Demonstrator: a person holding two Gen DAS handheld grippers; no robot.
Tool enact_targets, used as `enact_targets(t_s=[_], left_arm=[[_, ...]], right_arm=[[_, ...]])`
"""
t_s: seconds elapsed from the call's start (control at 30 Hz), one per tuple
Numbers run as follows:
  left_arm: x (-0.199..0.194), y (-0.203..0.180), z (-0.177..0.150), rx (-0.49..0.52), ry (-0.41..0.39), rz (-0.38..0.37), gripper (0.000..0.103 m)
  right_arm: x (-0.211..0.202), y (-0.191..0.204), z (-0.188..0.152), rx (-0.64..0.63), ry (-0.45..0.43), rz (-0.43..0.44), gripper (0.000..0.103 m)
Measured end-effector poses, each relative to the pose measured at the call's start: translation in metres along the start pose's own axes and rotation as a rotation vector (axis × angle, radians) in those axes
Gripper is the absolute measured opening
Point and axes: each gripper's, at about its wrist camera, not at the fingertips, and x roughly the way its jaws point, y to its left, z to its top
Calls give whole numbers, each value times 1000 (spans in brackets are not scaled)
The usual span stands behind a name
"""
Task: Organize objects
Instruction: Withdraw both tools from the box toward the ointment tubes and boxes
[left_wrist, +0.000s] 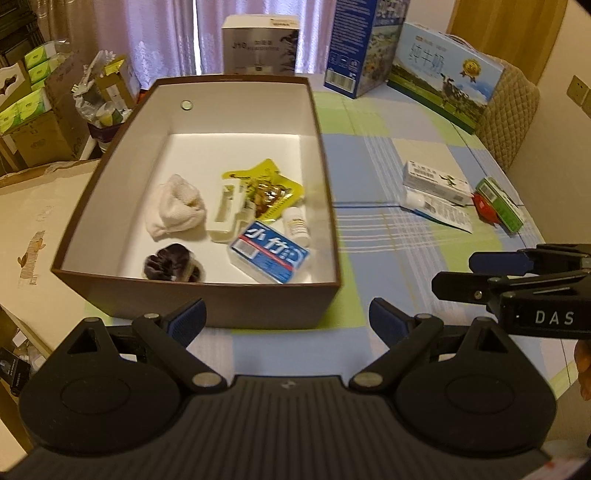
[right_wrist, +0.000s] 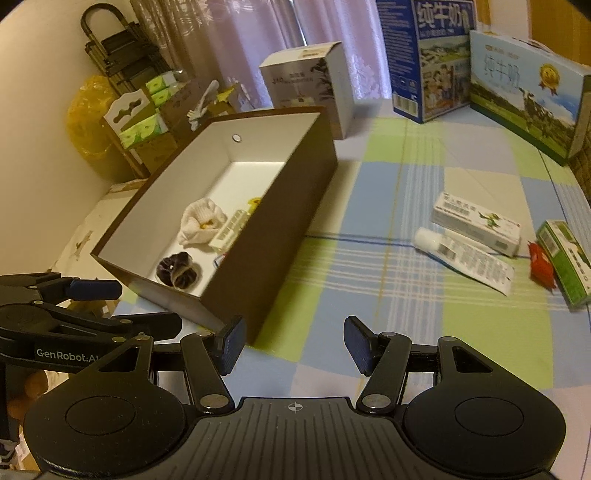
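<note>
Hovering near the brown box (left_wrist: 199, 295), the left gripper (left_wrist: 286, 317) and right gripper (right_wrist: 293, 345) both stand released, nothing between their jaws. Loose items wait far right: a white carton (right_wrist: 476, 223) overlapping a tube (right_wrist: 465, 258), and a green carton (right_wrist: 565, 262) against a red piece (right_wrist: 541, 264). Grabbing one could drag its neighbour, or a low carry could clip the box wall.

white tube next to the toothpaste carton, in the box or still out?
Out. The white tube lies flat on the checked tablecloth, right of the brown box, beside the toothpaste carton.
</note>
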Motion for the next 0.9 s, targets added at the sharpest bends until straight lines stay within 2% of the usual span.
enact_targets(t_s=[0.47,0.9], left_arm=[[13,-73,4,58,25,-25,93],[49,-145,15,130,72,-68,93]], right_arm=[[-37,-71,-22,92,3,-51,56],[-64,-148,-38,207,0,-128,56]])
